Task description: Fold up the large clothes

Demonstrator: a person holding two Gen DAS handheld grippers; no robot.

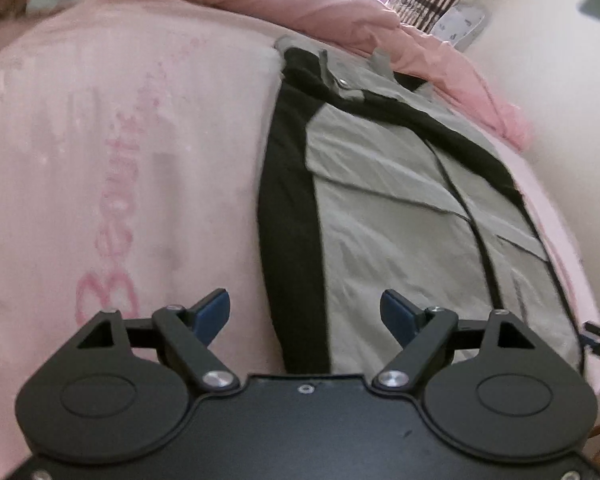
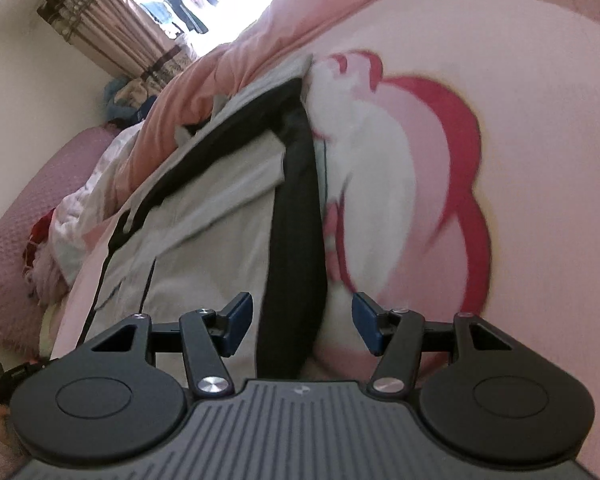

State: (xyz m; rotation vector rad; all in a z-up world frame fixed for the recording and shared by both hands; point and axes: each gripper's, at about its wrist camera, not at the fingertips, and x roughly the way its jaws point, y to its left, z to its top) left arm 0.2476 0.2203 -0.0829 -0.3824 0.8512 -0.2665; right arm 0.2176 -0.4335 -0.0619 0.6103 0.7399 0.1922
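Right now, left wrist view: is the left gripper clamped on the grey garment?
No. The left gripper stands open, both blue pads apart and holding nothing, with the grey and black garment lying flat on the pink bedsheet.

Left hand-held gripper (image 1: 306, 314) is held with the jaws spread wide, blue pads (image 1: 214, 312) facing each other across a big gap, nothing pinched between them. Right hand-held gripper (image 2: 302, 320) is seen the same way: jaws parted, blue pads (image 2: 240, 316) well apart, nothing clamped. Both are pointed forward and angled down a bit. A bit of the right one can be spotted at the right edge of the left wrist view, so they're held side by side.
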